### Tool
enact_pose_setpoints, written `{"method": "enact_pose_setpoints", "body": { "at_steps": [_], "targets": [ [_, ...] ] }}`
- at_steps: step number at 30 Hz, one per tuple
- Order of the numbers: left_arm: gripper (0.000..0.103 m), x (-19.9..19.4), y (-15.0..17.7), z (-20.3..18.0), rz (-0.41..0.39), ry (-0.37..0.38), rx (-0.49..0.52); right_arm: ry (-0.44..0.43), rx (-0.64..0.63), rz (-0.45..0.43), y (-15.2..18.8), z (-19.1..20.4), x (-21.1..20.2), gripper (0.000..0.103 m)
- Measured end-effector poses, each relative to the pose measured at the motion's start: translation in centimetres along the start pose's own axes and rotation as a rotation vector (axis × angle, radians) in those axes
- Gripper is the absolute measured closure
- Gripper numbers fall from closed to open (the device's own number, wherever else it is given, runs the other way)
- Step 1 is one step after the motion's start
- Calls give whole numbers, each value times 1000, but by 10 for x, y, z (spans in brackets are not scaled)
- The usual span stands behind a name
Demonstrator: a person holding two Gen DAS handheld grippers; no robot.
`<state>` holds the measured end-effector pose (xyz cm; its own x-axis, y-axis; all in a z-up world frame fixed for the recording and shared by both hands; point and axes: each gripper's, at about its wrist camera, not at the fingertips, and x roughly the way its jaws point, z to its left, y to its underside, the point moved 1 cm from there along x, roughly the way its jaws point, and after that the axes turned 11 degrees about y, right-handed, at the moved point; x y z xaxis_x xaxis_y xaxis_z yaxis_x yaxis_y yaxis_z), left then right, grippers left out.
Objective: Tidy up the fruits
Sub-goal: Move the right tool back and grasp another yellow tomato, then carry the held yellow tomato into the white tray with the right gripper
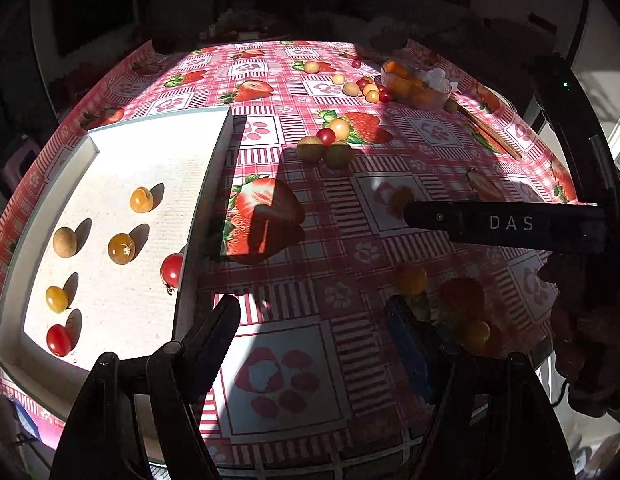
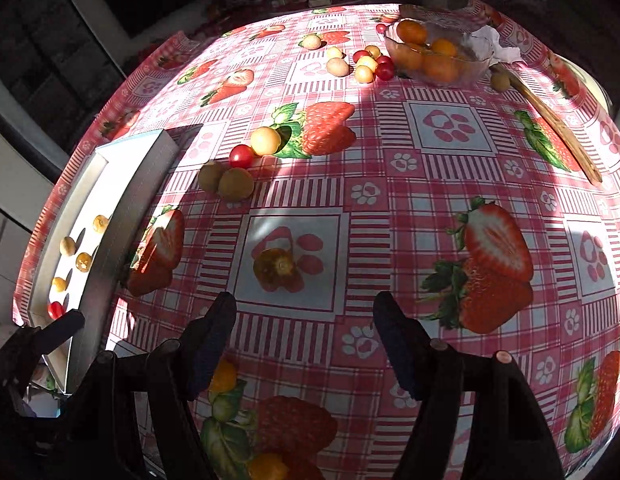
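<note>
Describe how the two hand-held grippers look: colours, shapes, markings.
Both are black. The left hand-held gripper has two tapering fingers with dark blue pads on their inner faces, set on black angled struts. The right hand-held gripper is built the same; seen from the left wrist view, its body bears white letters "DAS" and a small green light.

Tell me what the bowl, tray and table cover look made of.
Bowl: clear glass or hard plastic; the oranges show through its wall. Tray: white matte card or foam board, probably; thin flat walls. Table cover: printed vinyl oilcloth, likely; slight sheen.
</note>
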<state>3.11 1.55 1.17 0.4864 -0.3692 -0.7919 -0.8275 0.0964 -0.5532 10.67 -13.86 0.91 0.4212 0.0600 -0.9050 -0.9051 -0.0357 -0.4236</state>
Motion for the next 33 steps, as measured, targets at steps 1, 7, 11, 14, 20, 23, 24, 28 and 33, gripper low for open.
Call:
{"method": "enact_pose_setpoints", "body": {
  "at_steps": [1, 7, 11, 14, 20, 23, 24, 28, 33],
  "targets": [
    [27, 3, 1, -2, 2, 10, -7, -2, -3, 1, -1, 1, 2, 28],
    [27, 18, 2, -18, 3, 28, 20, -4, -38, -17, -5, 5, 6, 34],
    [27, 25, 1, -28, -3, 27, 39, -5, -71, -24, -10, 10, 10, 46],
    [27, 31, -1, -33, -1, 22, 51, 4, -106, -34, -13, 16, 12, 52],
    [35, 40, 0, -42, 9, -6, 78, 25, -152, -45, -16, 21, 14, 68],
    [35, 43, -1, -46, 8, -20, 91, -8, -120, -35, -17, 12, 14, 80],
    [37, 43, -1, -47, 6, -28, 91, -25, -100, -31, -17, 8, 14, 80],
    [65, 43, -3, -49, -2, -39, 98, -55, -46, -24, -12, -6, 11, 80],
    [80, 42, -3, -49, -4, -16, 99, -75, -3, -20, -3, -20, 4, 80]
  ]
}}
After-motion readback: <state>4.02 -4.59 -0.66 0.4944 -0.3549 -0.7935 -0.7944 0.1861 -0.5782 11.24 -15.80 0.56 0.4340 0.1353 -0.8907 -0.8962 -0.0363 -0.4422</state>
